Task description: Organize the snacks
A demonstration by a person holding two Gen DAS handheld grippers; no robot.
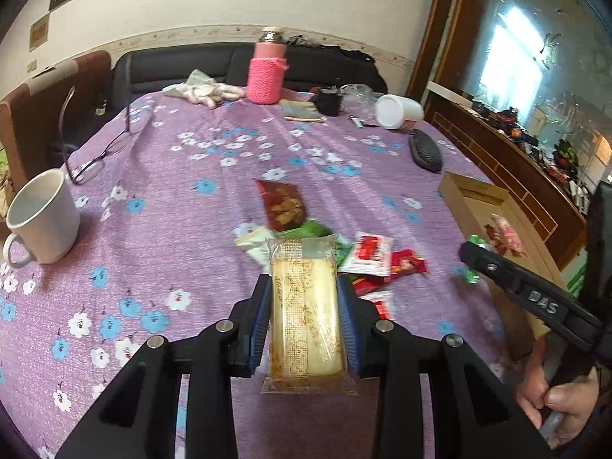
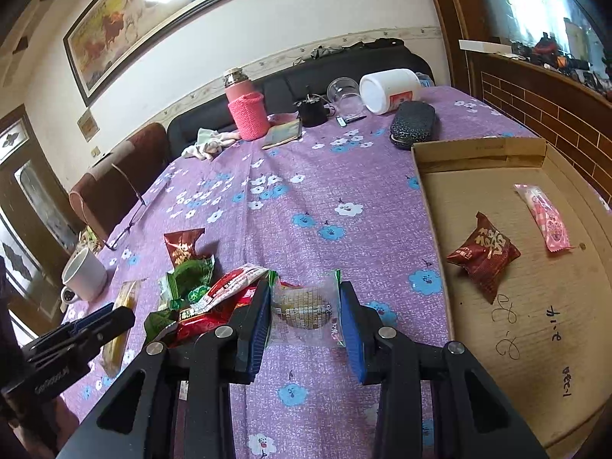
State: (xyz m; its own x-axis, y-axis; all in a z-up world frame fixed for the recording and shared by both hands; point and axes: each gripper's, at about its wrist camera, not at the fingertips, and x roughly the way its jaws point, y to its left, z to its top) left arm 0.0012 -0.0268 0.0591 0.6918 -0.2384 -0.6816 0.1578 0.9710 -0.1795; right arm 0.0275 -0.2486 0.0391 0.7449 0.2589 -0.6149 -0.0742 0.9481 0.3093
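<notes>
My left gripper [image 1: 305, 287] is shut on a long yellow cake in clear wrap [image 1: 305, 317], held above the purple flowered cloth; the same cake [image 2: 119, 325] shows at the left of the right wrist view. My right gripper [image 2: 305, 294] is shut on a round pastry in a clear packet [image 2: 305, 311]. A pile of red and green snack packets [image 1: 344, 254] lies just beyond the left gripper, also seen as the pile [image 2: 202, 298]. A brown packet [image 1: 284, 206] lies apart. The flat cardboard box [image 2: 535, 363] at right holds a dark red packet [image 2: 485, 255] and a pink packet [image 2: 545, 218].
A white mug [image 1: 44, 218] stands at the left edge, glasses [image 1: 99, 153] behind it. At the far end stand a pink knitted flask [image 1: 267, 72], a tipped white tub [image 1: 397, 111], a black spectacle case [image 1: 425, 151] and a clear jar [image 2: 344, 95]. A hand [image 1: 550, 394] holds the right gripper.
</notes>
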